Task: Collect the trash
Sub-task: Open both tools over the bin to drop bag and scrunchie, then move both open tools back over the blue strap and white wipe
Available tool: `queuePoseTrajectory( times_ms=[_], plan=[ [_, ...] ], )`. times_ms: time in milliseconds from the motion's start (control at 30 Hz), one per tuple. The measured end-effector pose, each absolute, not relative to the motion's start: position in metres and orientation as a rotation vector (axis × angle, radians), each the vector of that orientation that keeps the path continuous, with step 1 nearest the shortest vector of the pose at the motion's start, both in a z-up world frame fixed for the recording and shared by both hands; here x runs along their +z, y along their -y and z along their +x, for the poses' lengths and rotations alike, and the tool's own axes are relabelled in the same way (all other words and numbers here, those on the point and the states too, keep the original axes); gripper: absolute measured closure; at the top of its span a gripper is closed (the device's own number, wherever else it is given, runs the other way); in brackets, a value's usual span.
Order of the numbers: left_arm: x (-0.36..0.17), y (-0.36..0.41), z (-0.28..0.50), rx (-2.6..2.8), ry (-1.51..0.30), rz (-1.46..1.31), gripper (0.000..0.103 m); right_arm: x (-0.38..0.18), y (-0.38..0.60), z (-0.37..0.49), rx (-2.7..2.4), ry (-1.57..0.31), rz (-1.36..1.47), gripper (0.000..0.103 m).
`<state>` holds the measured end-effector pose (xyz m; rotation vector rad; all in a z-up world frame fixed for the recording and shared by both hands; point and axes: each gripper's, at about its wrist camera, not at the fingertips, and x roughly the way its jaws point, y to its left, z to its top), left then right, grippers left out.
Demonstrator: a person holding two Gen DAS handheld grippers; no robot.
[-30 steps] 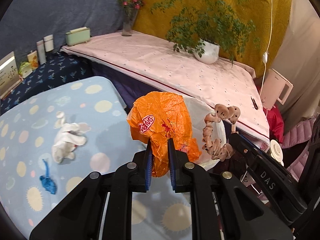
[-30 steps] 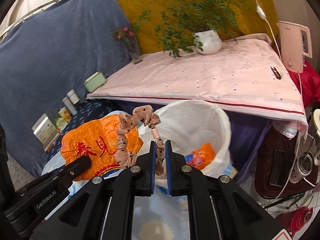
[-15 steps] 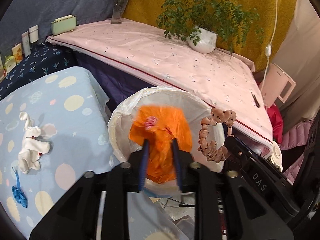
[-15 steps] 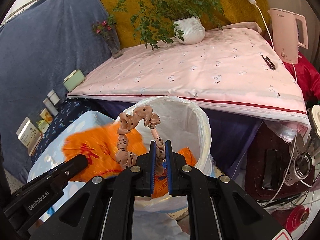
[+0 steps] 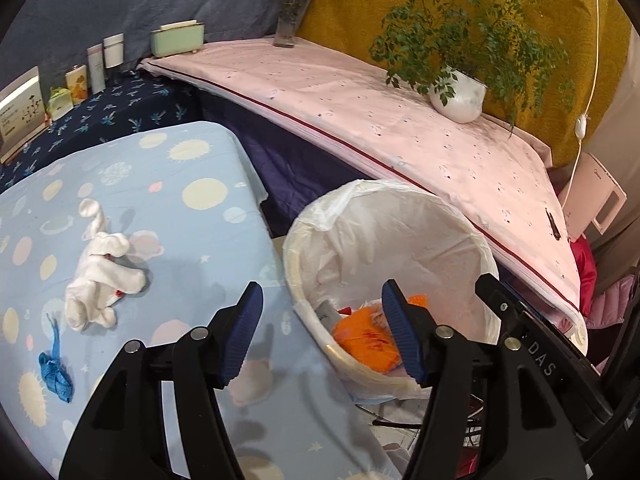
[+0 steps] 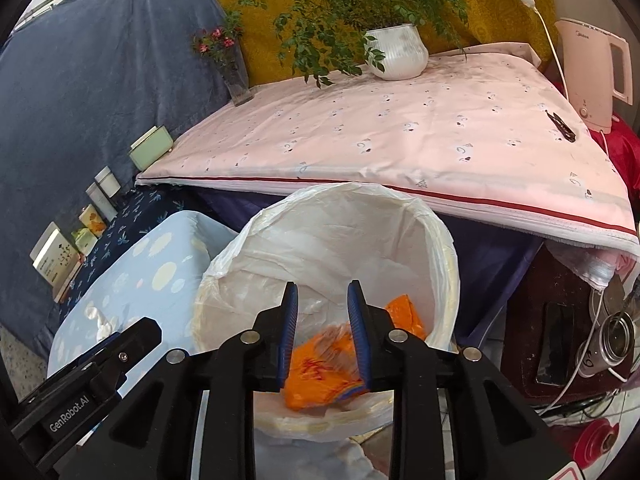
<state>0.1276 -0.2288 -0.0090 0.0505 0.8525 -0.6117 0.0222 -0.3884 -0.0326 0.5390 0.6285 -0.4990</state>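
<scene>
Both grippers, left point(image 5: 322, 328) and right point(image 6: 322, 334), hang empty with jaws apart over one bin point(image 5: 490, 256) holding one orange wrapper point(image 5: 360, 340); one white tissue wad point(image 5: 100, 276) and one blue scrap point(image 5: 56, 372) lie beside the bin.

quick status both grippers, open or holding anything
left gripper: open, holding nothing
right gripper: open, holding nothing, above the bin

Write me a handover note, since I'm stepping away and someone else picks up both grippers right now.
Left gripper: open, empty, beside the bin.
Right gripper: open, empty, above the bin.
Lined trash bin: holds the orange wrapper; something pale and blurred lies on it, not identifiable.
Left on the blue spotted cloth: crumpled white tissue and blue scrap. Collect both.
</scene>
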Motion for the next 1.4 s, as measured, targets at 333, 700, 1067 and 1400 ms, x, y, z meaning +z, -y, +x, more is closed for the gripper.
queuePoseTrajectory(
  times_ms=[333, 700, 1067, 1400],
  plan=[
    [-0.001, 0.186, 0.125, -0.522, -0.835, 0.008, 0.027, -0.016, 0.359, 0.018, -0.463, -0.616, 0.515, 0.072],
    [0.000, 0.122, 0.129, -0.400, -0.840, -0.040, 0.025, 0.000, 0.308, 0.026, -0.387, -0.623, 0.467, 0.071],
    [-0.005, 0.076, 0.130, -0.317, -0.854, -0.065, 0.021, 0.007, 0.267, 0.032, -0.331, -0.634, 0.421, 0.064],
    [-0.021, 0.043, 0.139, -0.227, -0.882, -0.060, 0.014, 0.004, 0.240, 0.044, -0.300, -0.654, 0.397, 0.051]
  ],
)
